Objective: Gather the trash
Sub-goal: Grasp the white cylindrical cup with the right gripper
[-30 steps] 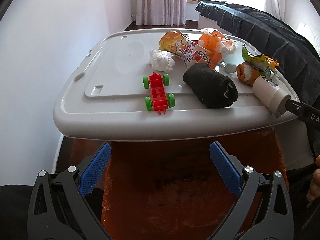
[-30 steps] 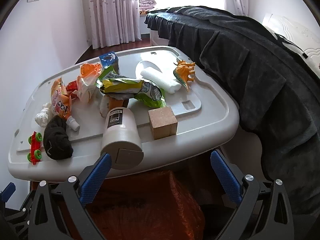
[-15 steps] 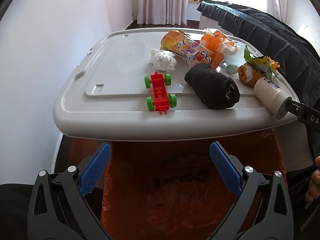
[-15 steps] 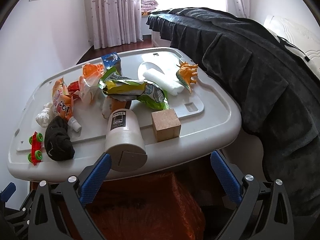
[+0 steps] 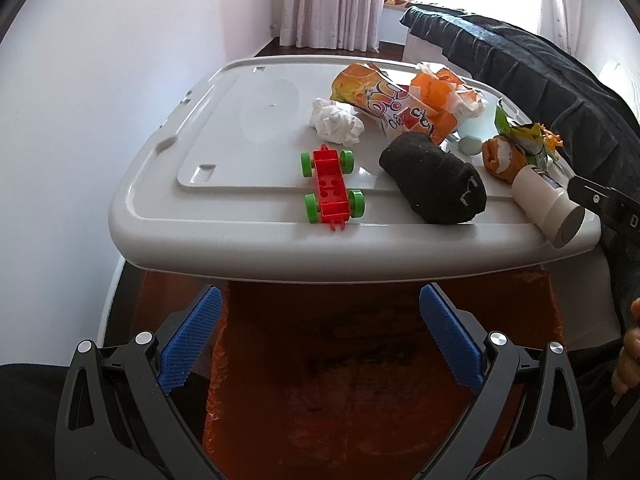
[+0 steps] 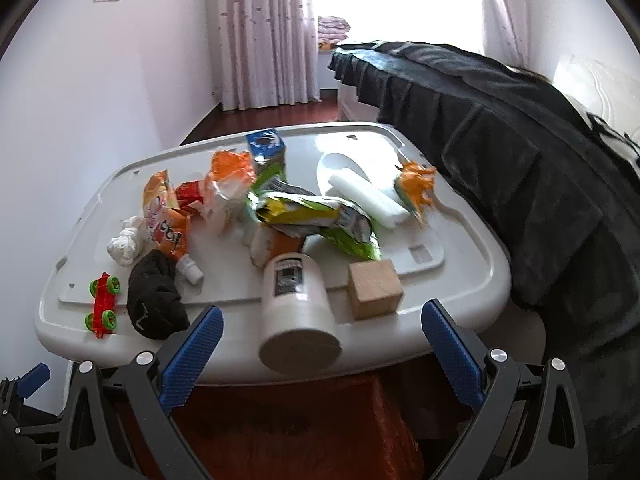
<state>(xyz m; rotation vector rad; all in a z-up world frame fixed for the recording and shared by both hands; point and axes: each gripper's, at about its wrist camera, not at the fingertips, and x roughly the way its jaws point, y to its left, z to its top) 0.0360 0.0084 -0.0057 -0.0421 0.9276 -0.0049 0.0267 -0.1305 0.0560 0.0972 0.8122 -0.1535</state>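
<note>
right tool [image 6: 318, 350] moved closer to the white bottle [image 6: 298, 312], gaping wide. left tool [image 5: 320, 336] wide, empty. no trash collected yet.

Orange snack packet [image 5: 394, 106]: large printed lettering, not legible. White canister [image 6: 296, 304]: dark label, print too small to read. No other text readable.

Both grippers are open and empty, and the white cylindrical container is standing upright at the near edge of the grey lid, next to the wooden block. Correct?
Not quite. The white cylindrical container is lying on its side, its flat end facing the right gripper; the right wrist view shows it. The rest holds: it is at the near edge of the grey lid beside the wooden block, and the left gripper is also open and empty.
</note>
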